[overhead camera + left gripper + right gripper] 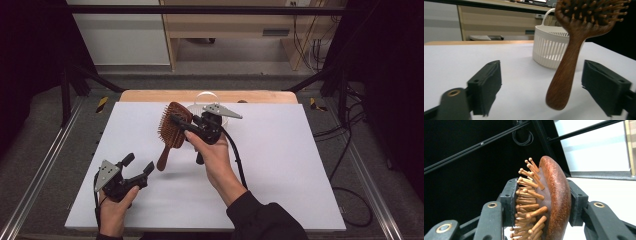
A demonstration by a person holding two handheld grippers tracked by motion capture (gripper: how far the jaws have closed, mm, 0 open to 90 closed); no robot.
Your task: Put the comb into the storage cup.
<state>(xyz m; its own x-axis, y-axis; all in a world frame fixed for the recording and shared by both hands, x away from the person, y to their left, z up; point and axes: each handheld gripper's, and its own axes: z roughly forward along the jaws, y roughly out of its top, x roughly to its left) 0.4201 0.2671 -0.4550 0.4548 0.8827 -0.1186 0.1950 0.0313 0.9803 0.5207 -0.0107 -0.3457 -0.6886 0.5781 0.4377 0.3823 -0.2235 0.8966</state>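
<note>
— What lies on the white table (280,165)?

— A white slatted basket (551,47) stands at its far edge, near a wooden hairbrush (171,131) held above the surface, handle hanging down.

— Who grips it?

— The right gripper (181,122), jaws clamped across the bristled head. The left gripper (138,166) sits below the handle, jaws spread wide, touching nothing.

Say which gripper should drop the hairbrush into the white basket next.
Right. The right gripper already clamps the hairbrush head beside the basket; the left gripper is open, off the handle.
</note>
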